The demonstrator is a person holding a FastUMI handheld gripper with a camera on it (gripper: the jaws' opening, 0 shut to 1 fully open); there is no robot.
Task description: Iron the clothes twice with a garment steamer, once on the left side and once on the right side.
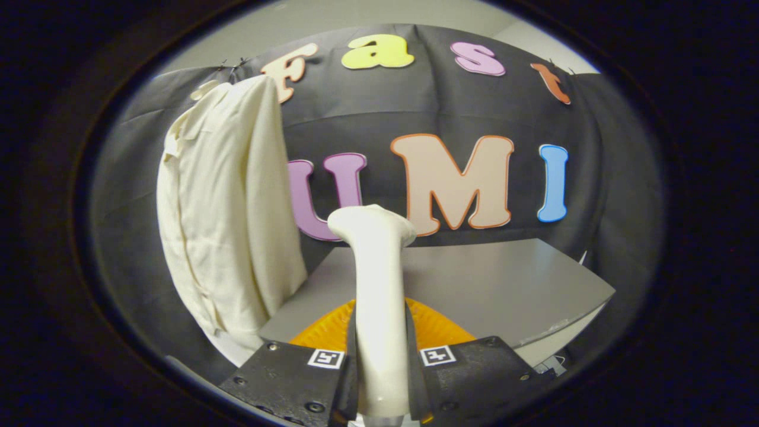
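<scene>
Gripping the white steamer point(379, 279) between my 2 fingers, my claw point(381, 379) holds it upright above the grey tabletop point(504, 284); a cream shirt point(228, 201) hangs beyond its far-left corner.

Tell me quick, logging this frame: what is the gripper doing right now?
Gripper: closed on the garment steamer, both fingers pressing its handle, steamer head pointing up beside the hanging shirt.

obstacle 10 o'clock: cream garment point(228, 207) hanging against booth wall | tongs point(379, 367) closed on white steamer point(376, 284), blocking 12 o'clock | free: grey table point(504, 284) top bare toward 2 o'clock | orange object point(439, 329) just ahead of tongs
</scene>
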